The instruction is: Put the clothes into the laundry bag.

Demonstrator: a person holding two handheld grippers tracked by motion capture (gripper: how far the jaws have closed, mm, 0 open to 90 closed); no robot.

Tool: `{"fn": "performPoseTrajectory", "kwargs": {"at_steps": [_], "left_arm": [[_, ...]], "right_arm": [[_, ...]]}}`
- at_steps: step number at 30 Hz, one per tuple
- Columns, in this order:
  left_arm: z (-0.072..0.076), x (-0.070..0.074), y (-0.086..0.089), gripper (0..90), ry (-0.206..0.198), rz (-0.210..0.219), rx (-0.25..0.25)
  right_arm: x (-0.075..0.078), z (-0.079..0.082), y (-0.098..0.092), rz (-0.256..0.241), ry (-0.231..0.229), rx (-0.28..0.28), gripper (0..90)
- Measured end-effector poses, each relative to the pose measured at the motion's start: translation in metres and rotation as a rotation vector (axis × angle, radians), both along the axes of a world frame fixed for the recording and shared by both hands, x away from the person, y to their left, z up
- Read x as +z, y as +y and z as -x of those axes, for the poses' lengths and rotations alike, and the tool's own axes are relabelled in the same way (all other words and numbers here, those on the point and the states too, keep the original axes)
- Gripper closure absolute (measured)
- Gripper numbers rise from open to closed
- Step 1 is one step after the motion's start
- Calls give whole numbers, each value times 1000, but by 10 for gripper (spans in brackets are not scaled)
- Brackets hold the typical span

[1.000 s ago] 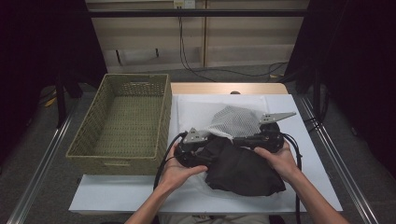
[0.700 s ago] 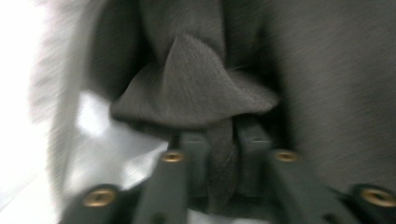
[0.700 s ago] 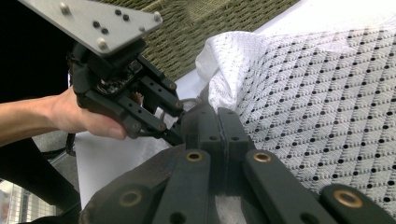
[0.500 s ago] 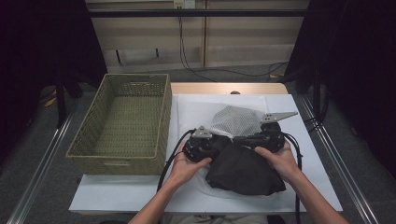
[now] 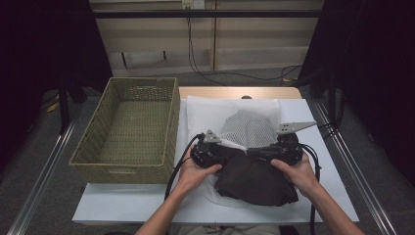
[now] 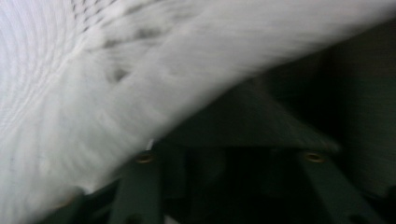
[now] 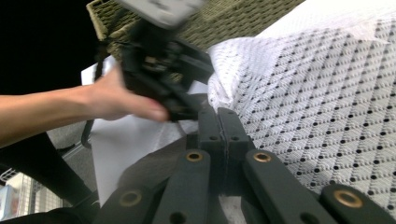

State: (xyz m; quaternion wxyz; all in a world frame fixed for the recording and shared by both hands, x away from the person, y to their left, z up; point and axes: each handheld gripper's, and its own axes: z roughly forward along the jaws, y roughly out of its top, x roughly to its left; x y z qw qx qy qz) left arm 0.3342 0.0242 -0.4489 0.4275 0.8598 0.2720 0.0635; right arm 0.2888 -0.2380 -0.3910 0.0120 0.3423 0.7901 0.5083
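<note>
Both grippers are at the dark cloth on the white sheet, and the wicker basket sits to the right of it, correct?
Not quite. The wicker basket sits to the left of the dark cloth, as the high view shows. The left gripper and right gripper are at the cloth on the white sheet.

The basket (image 5: pixel 128 128) is a dull green-yellow, woven all over in little rows. The counter (image 5: pixel 333 161) is white. On it lies a white cloth (image 5: pixel 249 128) with a pattern of tiny diamonds and small black dots, easy to see in the right gripper view (image 7: pixel 327 102). The other cloth (image 5: pixel 254 178) is very dark brown, almost black, and plain with no pattern. The left tool (image 5: pixel 222 155) and the right tool (image 5: pixel 254 152) are black, and each has a grey plate on top. In the right gripper view the black jaws have small gold-brown rings on them. The floor (image 5: pixel 39 166) is grey.
</note>
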Motion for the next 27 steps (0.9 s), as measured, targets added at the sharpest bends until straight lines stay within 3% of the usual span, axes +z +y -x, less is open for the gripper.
{"fn": "performPoseTrajectory", "kwargs": {"at_steps": [6,8,12,18,22,26,27], "left_arm": [[19,19,19,425,-18,88,-24],[26,21,27,377,-13,151,-34],[41,26,32,351,-41,176,-66],[64,35,17,333,-62,226,-164],[70,36,4,299,-49,229,-209],[77,35,-9,324,-48,203,-246],[77,34,-11,316,-37,219,-254]], "right_arm": [[-1,-3,-3,-5,0,-15,900],[-2,-3,-3,-5,3,-18,900],[-3,-4,-1,4,6,-16,900],[-3,-5,-1,7,1,-14,900],[-3,-6,-3,6,1,-15,900],[-3,-8,-4,-2,-1,-16,900],[-3,-8,-5,-7,0,-16,900]]}}
